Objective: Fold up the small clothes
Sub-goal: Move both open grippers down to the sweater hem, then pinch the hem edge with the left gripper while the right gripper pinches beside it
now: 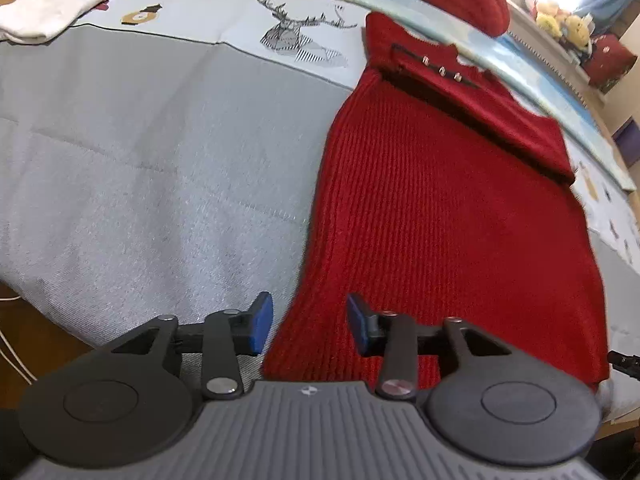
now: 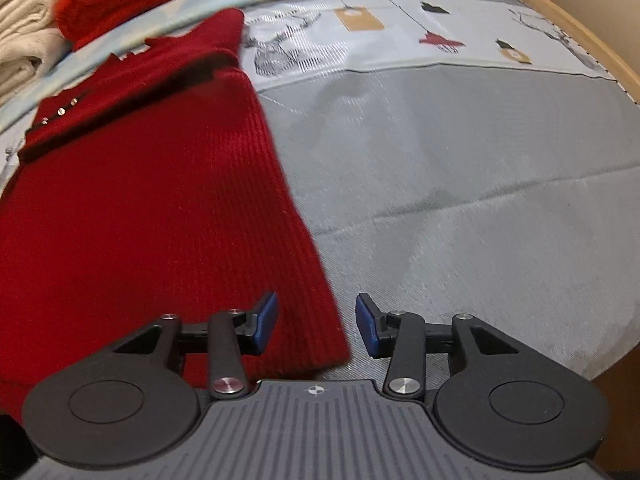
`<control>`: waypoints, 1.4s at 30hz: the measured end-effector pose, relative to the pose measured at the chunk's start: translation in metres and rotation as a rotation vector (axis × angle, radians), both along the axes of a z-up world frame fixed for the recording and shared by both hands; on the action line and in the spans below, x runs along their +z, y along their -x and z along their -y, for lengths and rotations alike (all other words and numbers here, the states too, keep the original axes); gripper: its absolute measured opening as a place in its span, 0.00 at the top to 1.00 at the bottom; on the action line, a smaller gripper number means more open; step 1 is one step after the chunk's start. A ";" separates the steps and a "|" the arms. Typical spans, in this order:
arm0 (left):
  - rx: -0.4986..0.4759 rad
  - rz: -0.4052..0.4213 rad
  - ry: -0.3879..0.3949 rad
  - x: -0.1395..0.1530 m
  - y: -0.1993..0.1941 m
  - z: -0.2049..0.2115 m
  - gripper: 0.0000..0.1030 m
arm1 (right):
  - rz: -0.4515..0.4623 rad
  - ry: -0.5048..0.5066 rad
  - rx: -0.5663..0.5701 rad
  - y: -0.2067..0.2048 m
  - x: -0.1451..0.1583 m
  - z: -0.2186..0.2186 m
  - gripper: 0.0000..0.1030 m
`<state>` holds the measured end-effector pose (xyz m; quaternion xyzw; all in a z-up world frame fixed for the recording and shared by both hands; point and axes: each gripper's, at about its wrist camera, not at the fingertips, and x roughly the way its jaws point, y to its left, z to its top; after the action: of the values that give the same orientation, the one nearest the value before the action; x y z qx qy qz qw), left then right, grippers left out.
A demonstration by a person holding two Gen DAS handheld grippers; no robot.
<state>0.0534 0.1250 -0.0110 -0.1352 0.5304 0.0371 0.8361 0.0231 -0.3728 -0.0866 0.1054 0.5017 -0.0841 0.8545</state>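
Left tongs [image 1: 308, 326]: released, jaws parted astride near-left hem corner of red ribbed knit top [image 1: 440, 208], nothing pinched; right tongs [image 2: 316, 324]: released, astride near-right hem corner; top lies flat on grey bedspread [image 1: 140, 168], neckline far, sleeve folded across chest; likely soft, light, stretchy, prone to sag; best taken at both hem corners; bare bed either side; white garment [image 1: 60, 4] far left; bed edge near.

Left gripper [image 1: 310, 323] angled steeply downward, blue pads [image 1: 262, 322] parted, nothing pinched between them; right gripper [image 2: 316, 322] likewise tilted down, jaws apart, pads [image 2: 368, 324] gripping nothing
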 end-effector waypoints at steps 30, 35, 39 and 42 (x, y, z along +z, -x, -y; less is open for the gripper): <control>-0.076 -0.054 -0.029 -0.024 -0.019 0.016 0.84 | -0.064 -0.058 0.035 -0.006 -0.018 0.001 0.56; -0.079 -0.050 -0.018 -0.020 -0.014 0.017 0.83 | -0.028 -0.109 0.026 -0.001 -0.012 0.006 0.81; -0.064 -0.067 -0.024 -0.022 -0.014 0.016 0.79 | -0.029 -0.127 0.017 0.000 -0.013 0.010 0.80; -0.065 -0.070 -0.027 -0.023 -0.015 0.016 0.78 | -0.053 -0.130 0.027 -0.001 -0.016 0.007 0.71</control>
<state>0.0686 0.1094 -0.0336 -0.1050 0.5630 0.0217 0.8195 0.0240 -0.3800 -0.1025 0.1517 0.5298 -0.0427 0.8334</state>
